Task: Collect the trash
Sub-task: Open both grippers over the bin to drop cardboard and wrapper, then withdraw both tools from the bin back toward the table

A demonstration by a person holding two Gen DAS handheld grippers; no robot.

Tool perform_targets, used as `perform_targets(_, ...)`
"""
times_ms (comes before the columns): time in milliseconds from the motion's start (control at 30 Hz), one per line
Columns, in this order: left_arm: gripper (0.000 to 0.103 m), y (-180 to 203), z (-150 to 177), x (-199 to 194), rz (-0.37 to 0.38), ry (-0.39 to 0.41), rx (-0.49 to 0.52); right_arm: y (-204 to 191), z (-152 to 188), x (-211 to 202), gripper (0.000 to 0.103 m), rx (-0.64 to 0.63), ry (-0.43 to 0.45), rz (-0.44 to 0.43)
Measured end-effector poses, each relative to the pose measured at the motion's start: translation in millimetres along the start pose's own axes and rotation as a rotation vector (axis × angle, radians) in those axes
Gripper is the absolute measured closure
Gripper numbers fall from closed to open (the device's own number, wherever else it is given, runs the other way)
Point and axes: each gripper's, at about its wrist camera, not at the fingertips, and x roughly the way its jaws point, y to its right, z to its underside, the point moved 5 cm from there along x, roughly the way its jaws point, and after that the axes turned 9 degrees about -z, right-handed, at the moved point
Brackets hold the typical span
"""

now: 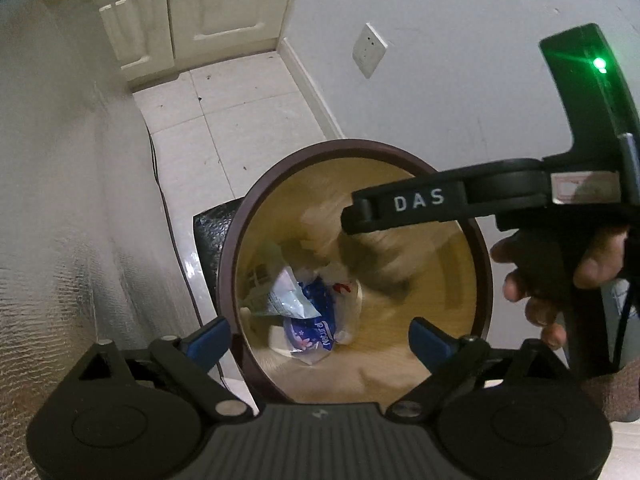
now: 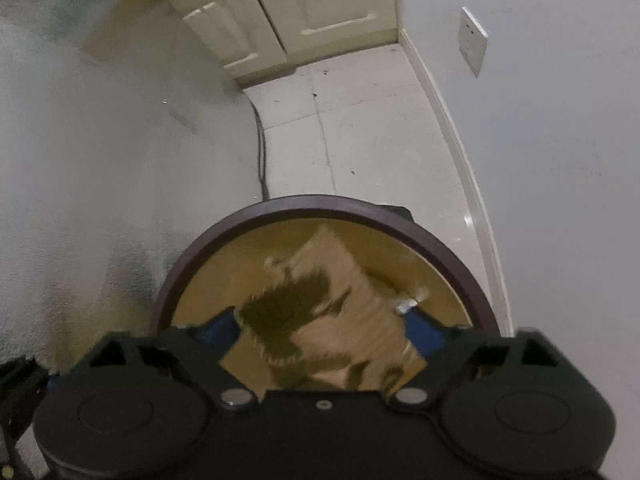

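A round bin with a dark brown rim (image 1: 256, 200) and tan inside stands on the floor; it also shows in the right wrist view (image 2: 320, 206). Inside lie a blue "Natural" wrapper (image 1: 314, 328) and a clear plastic packet (image 1: 280, 296). A blurred brown paper scrap (image 1: 360, 248) hangs loose in the bin's mouth. My left gripper (image 1: 320, 336) is open and empty just above the bin. My right gripper (image 2: 320, 328) is open wide over the bin, with the stained brown paper (image 2: 320, 304) blurred between its blue pads; whether they touch it I cannot tell. The right gripper's body (image 1: 420, 200) reaches over the bin from the right.
A foil-covered wall (image 1: 60, 200) stands on the left, a grey wall with a socket (image 1: 370, 50) on the right. Cream cabinets (image 1: 180, 12) are at the back. A black cable (image 1: 160, 184) runs along the tiled floor. A black object (image 1: 212, 232) sits behind the bin.
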Motion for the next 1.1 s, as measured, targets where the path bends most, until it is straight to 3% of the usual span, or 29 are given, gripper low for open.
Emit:
perform_targets(200,0.000,1,2,-2,-0.004,-0.009,-0.006,-3,9,-11,0.007,-0.015,-0.019,-0.007)
perform_targets(533,0.000,-2,16,-14,-0.011,-0.029,-0.027,1,31,-45,0.004,-0.007,-0.025,-0.038)
perform_targets(1100,0.000,-8,27,-66,-0.059,0.033,-0.089,-8,54,-122,0.000,-0.069,0.058,-0.063)
